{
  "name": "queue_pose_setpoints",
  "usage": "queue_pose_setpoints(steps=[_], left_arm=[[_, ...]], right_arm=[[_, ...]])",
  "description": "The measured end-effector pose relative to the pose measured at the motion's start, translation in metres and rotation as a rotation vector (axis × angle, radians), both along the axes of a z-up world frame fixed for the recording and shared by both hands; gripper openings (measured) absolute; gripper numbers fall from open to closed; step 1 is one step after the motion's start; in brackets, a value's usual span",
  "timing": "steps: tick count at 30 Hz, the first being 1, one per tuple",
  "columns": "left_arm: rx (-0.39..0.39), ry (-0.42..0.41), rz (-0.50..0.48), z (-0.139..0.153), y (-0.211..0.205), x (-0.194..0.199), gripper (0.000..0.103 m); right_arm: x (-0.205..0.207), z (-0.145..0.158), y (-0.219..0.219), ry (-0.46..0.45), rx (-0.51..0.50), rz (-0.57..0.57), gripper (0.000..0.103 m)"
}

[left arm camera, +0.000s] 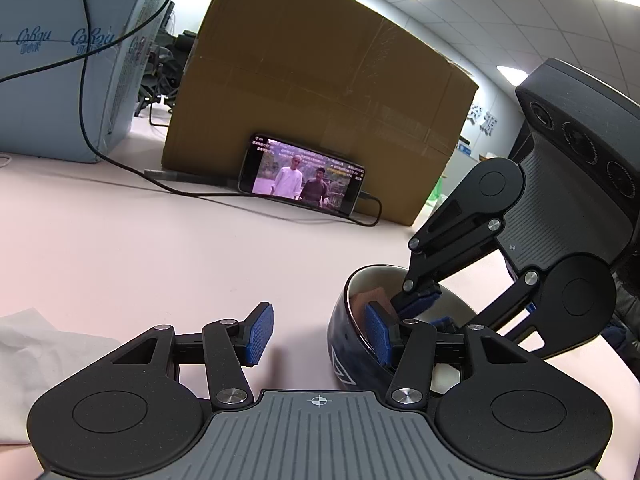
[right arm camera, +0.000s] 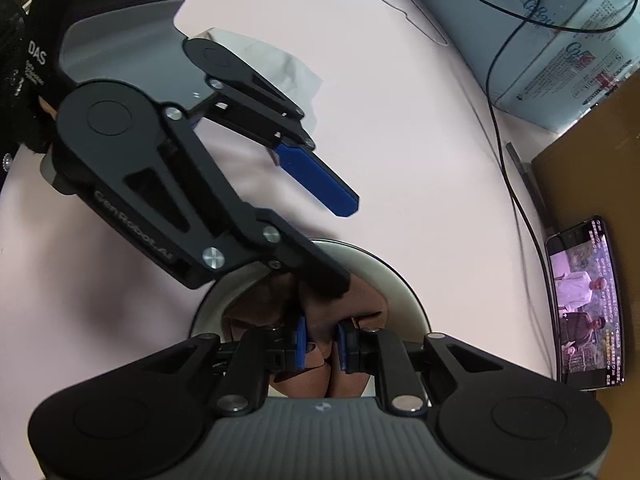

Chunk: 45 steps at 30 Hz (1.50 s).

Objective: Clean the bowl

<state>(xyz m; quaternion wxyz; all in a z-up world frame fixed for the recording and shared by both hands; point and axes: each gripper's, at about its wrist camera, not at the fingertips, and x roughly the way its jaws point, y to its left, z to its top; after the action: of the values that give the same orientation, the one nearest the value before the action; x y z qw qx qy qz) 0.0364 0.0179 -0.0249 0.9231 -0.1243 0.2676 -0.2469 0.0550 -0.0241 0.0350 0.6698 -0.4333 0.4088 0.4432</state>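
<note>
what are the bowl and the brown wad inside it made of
Bowl: likely glazed ceramic, with a glossy dark blue outside bearing a white triangle mark and a smooth pale inside. Brown wad: soft cloth or paper, folded and creased, matte; which one is unclear. The right gripper pinches it.

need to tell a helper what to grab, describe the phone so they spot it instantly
Find the big brown cardboard box on the pale table. Against its base leans the phone, lying sideways. It alone has a lit screen, playing a video, with a black cable plugged in.

The left claw point(right arm camera: 316, 240) carries "GenRobot.AI" along its black arm. A black sleeve point(right arm camera: 24, 80) shows "DAS". Blue script on the pale carton point(left arm camera: 60, 60) is not clearly legible.
</note>
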Motion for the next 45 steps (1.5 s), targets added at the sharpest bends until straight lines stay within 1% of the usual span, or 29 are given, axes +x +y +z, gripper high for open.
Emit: queue_pose_setpoints(steps=[3,5,7,8,9,13,15,16,19,27,32,38,43,45], left_arm=[[-0.003,0.002,-0.001,0.0,0.001,0.0,0.05],[-0.005,0.003,-0.001,0.0,0.001,0.0,0.05],[-0.005,0.004,-0.002,0.0,0.001,-0.001,0.05],[-0.005,0.004,-0.002,0.0,0.0,-0.001,0.05],[-0.005,0.003,-0.001,0.0,0.0,-0.001,0.05],[-0.004,0.003,-0.001,0.0,0.0,-0.002,0.05],[-0.004,0.003,-0.001,0.0,0.0,-0.002,0.05],[-0.004,0.002,-0.001,0.0,0.0,-0.002,0.05],[-0.004,0.003,-0.001,0.0,0.0,-0.002,0.05],[0.002,-0.002,0.001,0.001,-0.001,-0.001,0.05],[0.003,-0.004,0.001,0.001,-0.001,-0.002,0.05],[0.001,-0.003,0.0,0.001,0.0,-0.001,0.05],[0.0,-0.002,0.0,0.001,0.0,-0.001,0.05],[0.0,-0.003,0.0,0.001,-0.001,-0.001,0.05]], right_arm=[[-0.003,0.002,0.0,-0.007,-0.019,0.005,0.018],[-0.006,0.007,0.001,-0.018,-0.029,0.01,0.021],[-0.01,0.014,0.0,-0.024,-0.032,0.013,0.026],[-0.013,0.018,-0.001,-0.027,-0.038,0.015,0.027],[-0.002,0.013,0.005,-0.029,-0.041,0.016,0.029],[-0.005,0.017,0.006,-0.045,-0.076,0.023,0.04],[0.0,0.015,0.008,-0.045,-0.092,0.023,0.04],[0.007,0.012,0.011,-0.035,-0.096,0.019,0.038],[0.014,0.01,0.012,0.005,-0.085,0.005,0.037],[0.011,0.023,0.008,-0.007,-0.025,-0.017,0.037],[0.005,0.025,0.012,-0.027,-0.013,0.007,0.037],[0.011,0.016,0.021,-0.042,-0.074,0.009,0.037],[0.01,0.006,0.019,-0.077,-0.183,0.004,0.037],[0.007,0.008,0.017,-0.084,-0.184,0.006,0.037]])
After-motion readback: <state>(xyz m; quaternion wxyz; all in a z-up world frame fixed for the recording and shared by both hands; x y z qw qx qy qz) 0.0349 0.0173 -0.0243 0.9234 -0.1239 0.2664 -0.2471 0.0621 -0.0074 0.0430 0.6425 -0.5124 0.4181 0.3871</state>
